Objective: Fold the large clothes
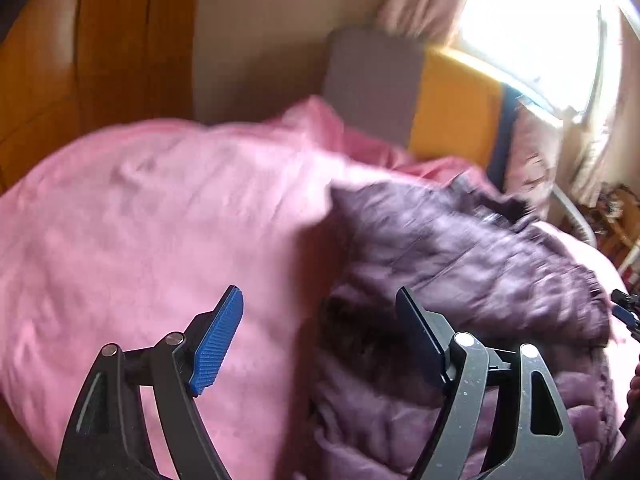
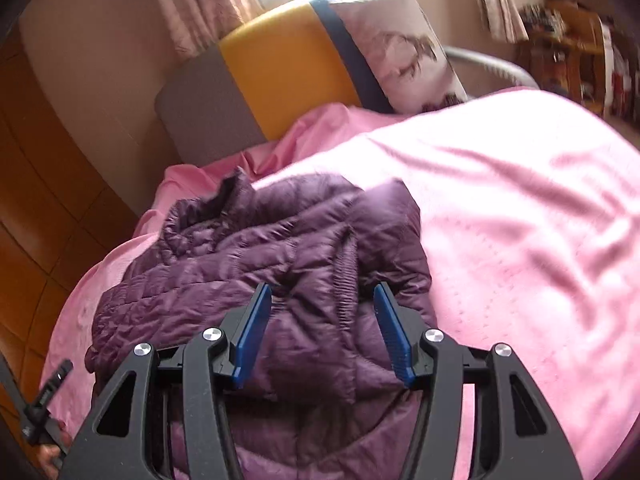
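My left gripper point(image 1: 318, 300) and right gripper point(image 2: 322, 300) both stand released, gripping nothing. The quilted purple jacket point(image 2: 256, 248) lies crumpled at lower centre on the pink bedspread point(image 2: 520, 208); smooth open bedspread fills the right.

A purple quilted jacket point(image 2: 264, 248) lay crumpled on the pink bedspread point(image 2: 520, 220). The right tool point(image 2: 322, 300) hung over it, its blue pads point(image 2: 252, 340) apart with nothing pinched between them. Behind stood a grey, yellow and patterned cushion point(image 2: 288, 68).
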`<state>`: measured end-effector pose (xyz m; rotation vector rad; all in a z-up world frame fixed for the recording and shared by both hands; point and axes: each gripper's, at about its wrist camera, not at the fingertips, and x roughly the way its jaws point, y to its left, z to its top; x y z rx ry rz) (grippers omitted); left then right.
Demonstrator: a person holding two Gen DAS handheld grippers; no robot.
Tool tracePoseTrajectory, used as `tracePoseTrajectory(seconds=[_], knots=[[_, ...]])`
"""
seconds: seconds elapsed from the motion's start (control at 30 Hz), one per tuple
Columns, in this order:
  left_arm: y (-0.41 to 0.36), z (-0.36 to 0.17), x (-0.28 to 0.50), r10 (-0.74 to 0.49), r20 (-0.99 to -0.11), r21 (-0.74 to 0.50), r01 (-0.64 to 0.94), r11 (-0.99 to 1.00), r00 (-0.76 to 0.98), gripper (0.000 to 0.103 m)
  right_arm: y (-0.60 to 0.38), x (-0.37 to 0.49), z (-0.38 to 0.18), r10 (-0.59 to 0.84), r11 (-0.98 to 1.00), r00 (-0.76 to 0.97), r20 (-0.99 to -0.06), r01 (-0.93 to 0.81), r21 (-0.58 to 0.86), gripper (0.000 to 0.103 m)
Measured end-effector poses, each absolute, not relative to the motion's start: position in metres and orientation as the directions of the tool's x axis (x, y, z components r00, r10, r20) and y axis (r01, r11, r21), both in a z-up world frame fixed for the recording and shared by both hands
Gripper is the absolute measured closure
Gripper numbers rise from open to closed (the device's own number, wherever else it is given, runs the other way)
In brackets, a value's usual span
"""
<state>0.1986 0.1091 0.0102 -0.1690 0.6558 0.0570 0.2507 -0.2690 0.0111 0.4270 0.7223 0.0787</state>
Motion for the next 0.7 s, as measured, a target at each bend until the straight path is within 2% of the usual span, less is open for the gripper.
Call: tracePoseTrajectory(seconds=[0.07,0.13,0.17,0.33,0.4,0.53,0.7], knots=[[0.097,0.02,0.206,-0.045,-0.593,-0.143,-0.05,0.989,0.804,0.021,-0.249,0.251,0.016,0.24,0.921,0.745,-0.622,0.028,0.388,0.041],[0.078,0.021,0.224,-0.105,-0.605,-0.154,0.014,0.988,0.789,0.021,-0.227,0.257,0.015,0.226,0.943,0.73,-0.644,0.0,0.332,0.031],[0.068,0.017,0.234,-0.137,-0.622,-0.159,0.047,0.986,0.771,0.021,-0.216,0.261,0.011,0.212,0.954,0.72,-0.661,-0.006,0.299,0.029],[0.042,-0.027,0.268,-0.146,-0.739,-0.13,0.073,0.989,0.657,0.021,-0.202,0.282,-0.023,0.165,0.974,0.651,-0.741,0.014,0.228,0.026],[0.043,-0.047,0.273,-0.164,-0.767,-0.155,0.069,0.986,0.621,0.021,-0.205,0.288,-0.034,0.17,0.972,0.631,-0.757,0.018,0.233,0.026],[0.042,-0.056,0.277,-0.169,-0.776,-0.165,0.063,0.984,0.608,0.02,-0.202,0.301,-0.057,0.141,0.981,0.605,-0.784,0.021,0.193,0.026],[0.041,-0.049,0.274,-0.154,-0.78,-0.153,0.055,0.987,0.607,0.02,-0.2,0.306,-0.058,0.129,0.984,0.594,-0.794,0.022,0.176,0.025]])
